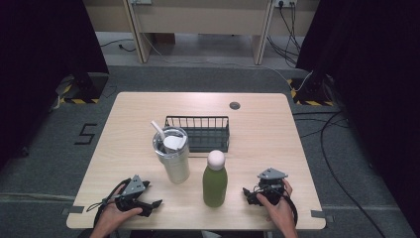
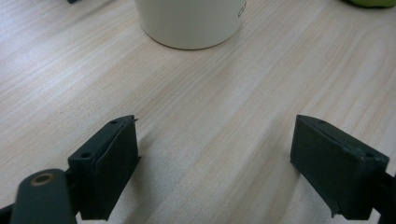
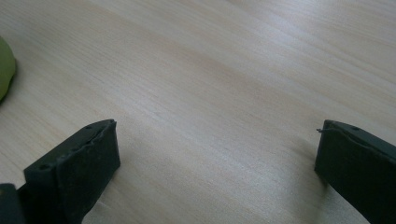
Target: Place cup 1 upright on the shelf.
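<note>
Resting low on the near edge of the wooden worktop (image 1: pixel 277 129): left tongs (image 1: pixel 151 204) at the left, right tongs (image 1: pixel 247 194) at the right, both with jaws wide apart and only bare wood between them. Standing between the two, the green bottle (image 1: pixel 215 179) with a pale round cap, nearer to the right tongs, and just beside it a cream tumbler (image 1: pixel 173 154) with lid and straw. Behind these, a black wire basket (image 1: pixel 200 133).

On the table (image 1: pixel 257 129), the cup (image 1: pixel 172 153) stands left of the bottle (image 1: pixel 215 179), the wire basket (image 1: pixel 200 133) just behind both, grippers flanking them.
</note>
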The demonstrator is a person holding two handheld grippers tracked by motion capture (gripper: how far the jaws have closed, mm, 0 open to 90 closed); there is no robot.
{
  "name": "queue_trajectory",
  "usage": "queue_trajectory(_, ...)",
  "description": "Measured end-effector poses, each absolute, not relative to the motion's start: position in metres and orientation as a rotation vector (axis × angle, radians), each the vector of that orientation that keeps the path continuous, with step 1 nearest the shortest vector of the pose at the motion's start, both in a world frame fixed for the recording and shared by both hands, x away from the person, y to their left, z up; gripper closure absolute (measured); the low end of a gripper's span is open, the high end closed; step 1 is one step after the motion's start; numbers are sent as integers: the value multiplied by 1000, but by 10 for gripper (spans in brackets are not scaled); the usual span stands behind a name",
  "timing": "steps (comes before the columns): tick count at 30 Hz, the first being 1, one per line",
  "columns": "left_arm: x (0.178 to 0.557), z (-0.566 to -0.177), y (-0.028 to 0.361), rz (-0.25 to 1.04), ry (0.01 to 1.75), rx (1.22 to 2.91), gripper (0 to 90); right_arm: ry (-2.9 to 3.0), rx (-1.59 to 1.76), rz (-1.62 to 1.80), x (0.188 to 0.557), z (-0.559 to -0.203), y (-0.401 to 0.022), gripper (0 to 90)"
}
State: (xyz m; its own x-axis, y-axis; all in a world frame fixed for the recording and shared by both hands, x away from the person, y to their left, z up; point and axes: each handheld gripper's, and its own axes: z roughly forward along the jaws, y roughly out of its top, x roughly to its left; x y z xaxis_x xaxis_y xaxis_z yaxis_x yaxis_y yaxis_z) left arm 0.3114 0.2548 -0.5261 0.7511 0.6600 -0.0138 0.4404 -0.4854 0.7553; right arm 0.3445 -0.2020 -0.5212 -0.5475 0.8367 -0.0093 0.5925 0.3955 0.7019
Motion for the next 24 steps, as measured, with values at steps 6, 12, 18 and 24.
queue_trajectory(6, 311, -526, 255, 360, 823, 2159, 144, 2293, 1242, 931, 345, -521, -202, 2)
queue_trajectory(12, 312, -526, 254, 368, 816, 2163, 146, 2291, 1246, 930, 345, -521, -202, 2)
queue_trajectory(18, 312, -524, 254, 402, 813, 2129, 151, 2290, 1247, 930, 345, -521, -202, 2)
queue_trajectory(24, 314, -518, 255, 432, 838, 2039, 150, 2287, 1251, 931, 346, -521, -201, 2)
